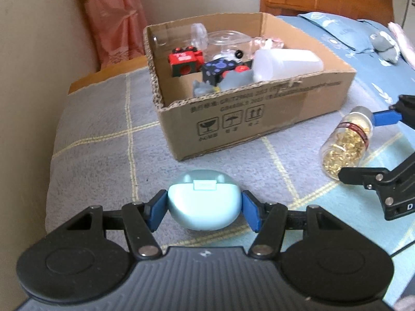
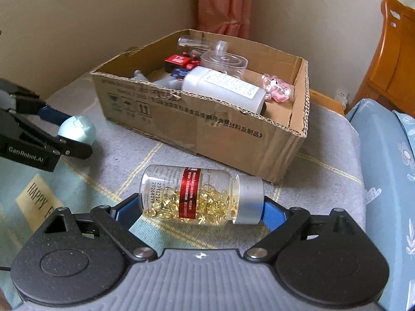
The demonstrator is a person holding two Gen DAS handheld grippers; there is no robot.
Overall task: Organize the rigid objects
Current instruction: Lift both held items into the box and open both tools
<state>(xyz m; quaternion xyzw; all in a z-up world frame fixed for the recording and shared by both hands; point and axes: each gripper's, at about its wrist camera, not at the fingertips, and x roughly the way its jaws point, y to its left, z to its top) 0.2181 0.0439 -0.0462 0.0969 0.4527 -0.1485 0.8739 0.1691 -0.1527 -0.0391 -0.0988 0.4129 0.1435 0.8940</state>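
"GenRobot.AI" was read on the left gripper at nine o'clock; "HAPPY" was printed on the blanket; "2310232" was stamped on the capsule bottle.

Box at 12 o'clock on the bed, earbud case at 6 (left-wrist view), capsule bottle at 3.

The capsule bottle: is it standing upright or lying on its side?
On its side: the capsule bottle lies crosswise, silver cap pointing sideways.
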